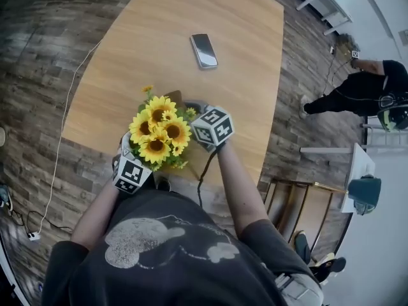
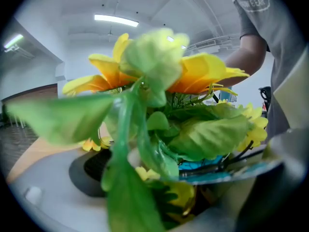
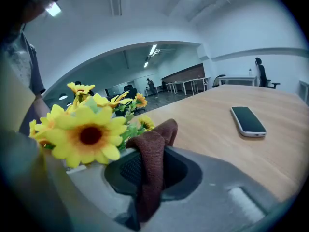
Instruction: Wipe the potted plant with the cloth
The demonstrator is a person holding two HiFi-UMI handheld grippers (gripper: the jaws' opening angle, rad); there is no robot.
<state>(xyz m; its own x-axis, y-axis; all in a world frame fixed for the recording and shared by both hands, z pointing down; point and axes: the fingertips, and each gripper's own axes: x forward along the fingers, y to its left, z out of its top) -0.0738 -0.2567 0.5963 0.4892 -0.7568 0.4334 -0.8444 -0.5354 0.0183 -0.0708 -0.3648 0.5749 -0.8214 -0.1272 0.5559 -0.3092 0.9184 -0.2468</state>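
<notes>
The potted plant [image 1: 159, 134], a bunch of yellow sunflowers with green leaves, stands at the table's near edge. My left gripper [image 1: 136, 155] reaches in low at its left side. In the left gripper view, leaves and a flower [image 2: 159, 76] fill the space between the widely spread jaws, which close around the plant's base; the leaves hide the pads. My right gripper [image 1: 186, 105] is just right of the flowers, shut on a brown cloth [image 3: 152, 163] that sticks up between its jaws, close beside a sunflower [image 3: 89, 137].
A phone [image 1: 203, 50] lies further out on the wooden table [image 1: 242, 56]. A white cable [image 1: 60, 145] trails over the floor at the left. A chair [image 1: 299, 203] and another person [image 1: 363, 91] are off to the right.
</notes>
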